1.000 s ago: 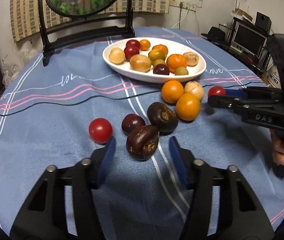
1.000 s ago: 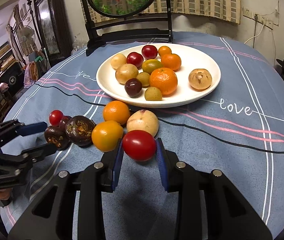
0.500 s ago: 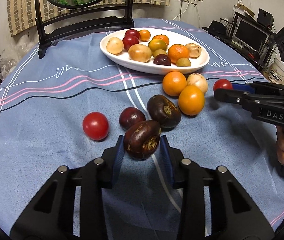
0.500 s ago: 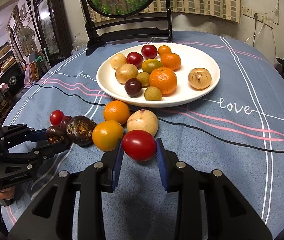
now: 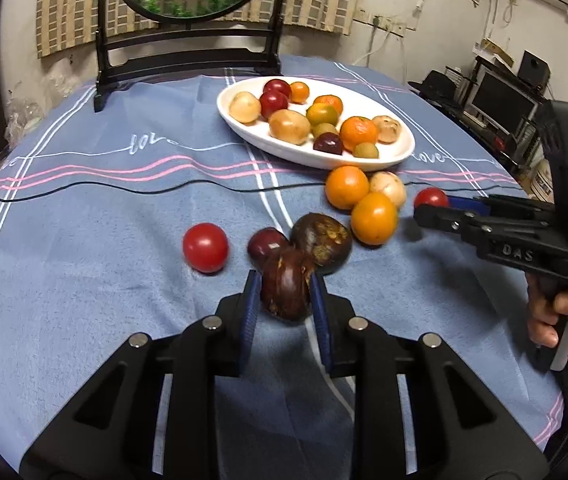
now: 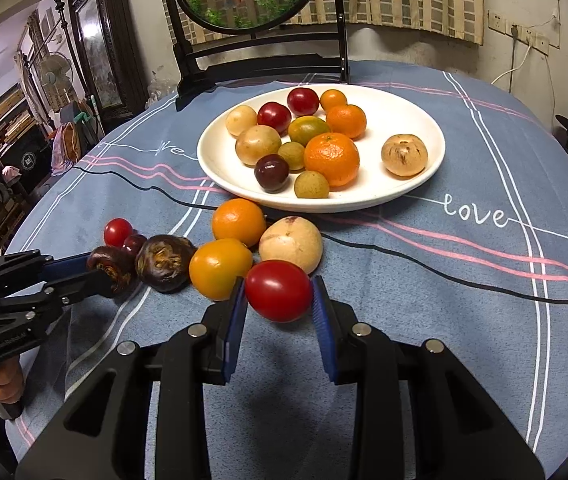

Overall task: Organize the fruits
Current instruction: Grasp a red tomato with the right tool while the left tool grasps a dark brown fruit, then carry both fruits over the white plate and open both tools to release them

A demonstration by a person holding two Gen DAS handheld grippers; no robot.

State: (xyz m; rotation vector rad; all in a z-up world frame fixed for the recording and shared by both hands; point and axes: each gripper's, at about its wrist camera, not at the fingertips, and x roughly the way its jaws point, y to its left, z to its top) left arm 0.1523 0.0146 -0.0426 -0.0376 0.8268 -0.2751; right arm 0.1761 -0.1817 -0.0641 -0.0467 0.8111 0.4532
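Near the cloth-covered counter's [image 5: 83, 208] front, the left gripper [image 5: 286, 298] has just closed its jaws onto a wrinkled dark-brown fruit [image 5: 286, 288], so it looks ready for the white oval plate [image 5: 400, 152] beyond; the right gripper [image 6: 277, 300] clamps a red tomato [image 6: 277, 290].

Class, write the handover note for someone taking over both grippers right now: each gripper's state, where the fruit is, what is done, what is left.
Left gripper: jaws have just been closing, now shut on the dark wrinkled fruit.
Right gripper: shut on a red tomato.
White plate: already holds about a dozen fruits.
Left on the blue cloth: two oranges, a pale fruit, another dark fruit, a plum, a second tomato.
Probably next: carry both held fruits to the plate.
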